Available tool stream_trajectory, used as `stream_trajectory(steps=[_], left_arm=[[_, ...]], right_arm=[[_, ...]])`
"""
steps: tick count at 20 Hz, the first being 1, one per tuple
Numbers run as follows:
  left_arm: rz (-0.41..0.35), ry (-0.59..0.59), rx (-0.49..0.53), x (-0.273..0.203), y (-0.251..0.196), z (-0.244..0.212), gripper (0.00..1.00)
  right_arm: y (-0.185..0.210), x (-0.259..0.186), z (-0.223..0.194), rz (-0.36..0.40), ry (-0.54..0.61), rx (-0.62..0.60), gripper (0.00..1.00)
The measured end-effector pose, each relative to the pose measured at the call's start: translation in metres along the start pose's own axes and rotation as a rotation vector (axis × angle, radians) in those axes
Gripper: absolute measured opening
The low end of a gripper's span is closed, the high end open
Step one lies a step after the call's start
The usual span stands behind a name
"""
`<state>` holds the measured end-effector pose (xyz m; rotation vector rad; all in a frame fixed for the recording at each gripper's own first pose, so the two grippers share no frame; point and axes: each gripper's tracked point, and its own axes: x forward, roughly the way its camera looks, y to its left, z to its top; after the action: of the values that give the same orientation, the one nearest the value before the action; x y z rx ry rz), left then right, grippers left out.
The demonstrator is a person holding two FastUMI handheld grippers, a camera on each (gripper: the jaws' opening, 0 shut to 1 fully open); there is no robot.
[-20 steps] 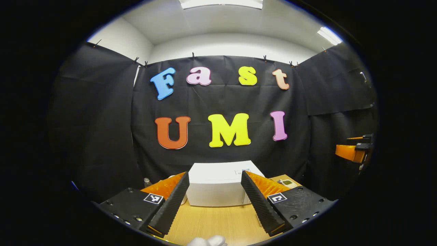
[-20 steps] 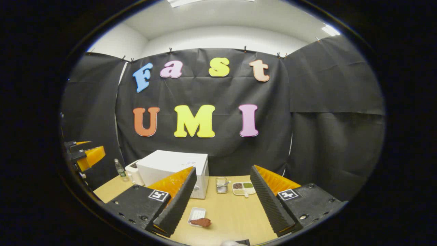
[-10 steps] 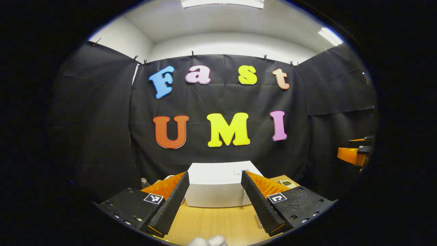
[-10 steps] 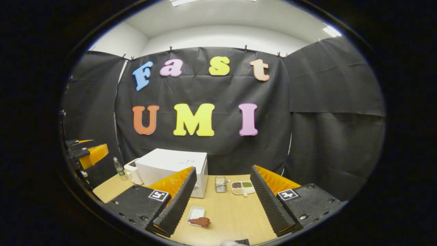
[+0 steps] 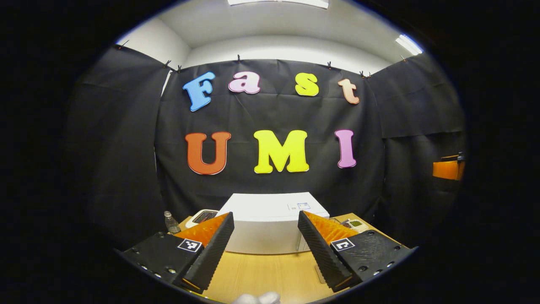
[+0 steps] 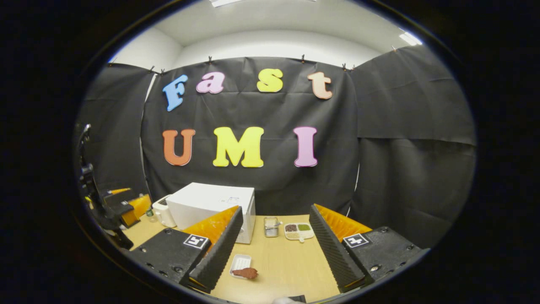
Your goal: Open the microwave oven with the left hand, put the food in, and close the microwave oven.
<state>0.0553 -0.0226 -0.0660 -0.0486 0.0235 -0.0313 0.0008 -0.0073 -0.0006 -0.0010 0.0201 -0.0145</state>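
No readable text; sticker (image 5: 298, 206) on microwave (image 5: 270, 223) top too small to read.

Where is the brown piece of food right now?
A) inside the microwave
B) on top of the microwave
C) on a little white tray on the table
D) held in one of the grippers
C: in the right gripper view the brown food lies on a small white tray on the wooden table, in front of the closed microwave.
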Motion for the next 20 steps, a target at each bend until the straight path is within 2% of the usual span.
stream_trajectory(steps=[4, 10, 16, 17, 18, 20], left_arm=[[-0.030, 0.016, 0.003, 0.028, -0.021, -0.044, 0.95], [-0.065, 0.031, 0.042, 0.092, -0.056, -0.106, 0.95], [-0.112, 0.118, 0.064, 0.165, -0.096, -0.176, 0.95], [-0.112, 0.139, 0.065, 0.174, -0.100, -0.189, 0.88], [-0.106, 0.156, 0.064, 0.183, -0.100, -0.199, 0.95], [-0.112, 0.182, 0.046, 0.197, -0.103, -0.212, 0.95]], right_arm=[[-0.014, -0.006, 0.006, -0.024, -0.007, 0.014, 0.92], [-0.031, -0.008, 0.015, -0.074, 0.007, -0.036, 0.92], [-0.036, 0.010, 0.002, -0.094, 0.069, -0.041, 0.92], [-0.036, 0.014, 0.000, -0.099, 0.076, -0.037, 0.92], [-0.038, 0.018, -0.002, -0.105, 0.084, -0.032, 0.92], [-0.041, 0.024, -0.005, -0.116, 0.094, -0.039, 0.92]])
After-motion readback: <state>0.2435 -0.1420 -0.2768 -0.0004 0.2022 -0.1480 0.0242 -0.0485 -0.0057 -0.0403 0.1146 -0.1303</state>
